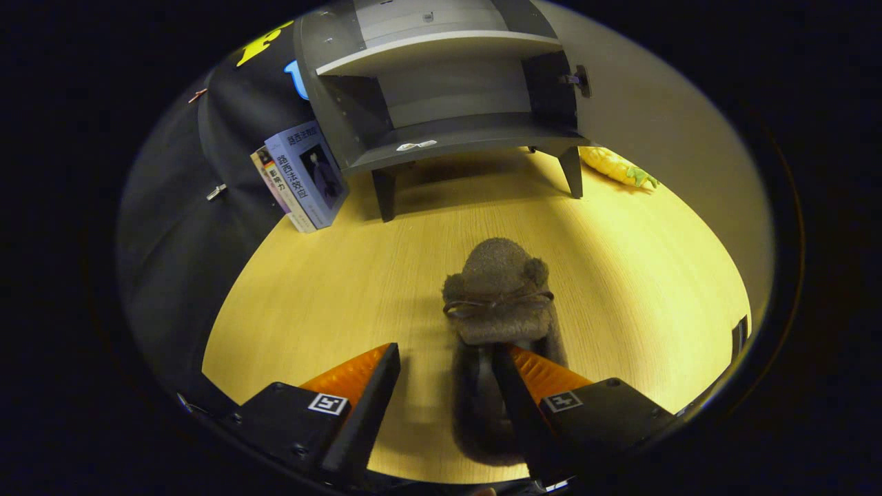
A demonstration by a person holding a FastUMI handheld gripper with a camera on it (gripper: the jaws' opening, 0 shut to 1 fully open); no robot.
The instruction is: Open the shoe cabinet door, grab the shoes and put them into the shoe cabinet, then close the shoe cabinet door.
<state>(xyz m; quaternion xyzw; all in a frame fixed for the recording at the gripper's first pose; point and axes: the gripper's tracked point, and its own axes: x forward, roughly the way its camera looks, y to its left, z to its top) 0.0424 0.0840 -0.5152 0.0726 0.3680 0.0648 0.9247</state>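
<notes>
The gripper [444,358] is standing with its fingers spread wide apart over the wooden table [331,289]. A fuzzy brown slipper [499,296] with a little bow and two round ears is lying on the wood, toe pointing away toward the cabinet. The right finger is sitting down in the slipper's opening, over the heel end, while the left finger is hovering over bare wood just beside the slipper, so nothing is being squeezed yet.

Beyond the slipper, across a bare stretch of table, the grey shoe cabinet [441,96] is standing on short dark legs with its front open, a pale shelf [441,52] crossing the upper part and the lower compartment showing a small white item [416,145] near its front lip; what that is, I cannot tell. The cabinet door [654,124] is swinging wide out to the right, its hinge [577,79] showing at the cabinet's edge.

Left of the cabinet, a few books [303,176] are leaning against the dark booth wall. Right of the cabinet's front leg, a yellow plush toy [617,167] with green leaves is lying by the open door. Nothing is lying between slipper and cabinet.
</notes>
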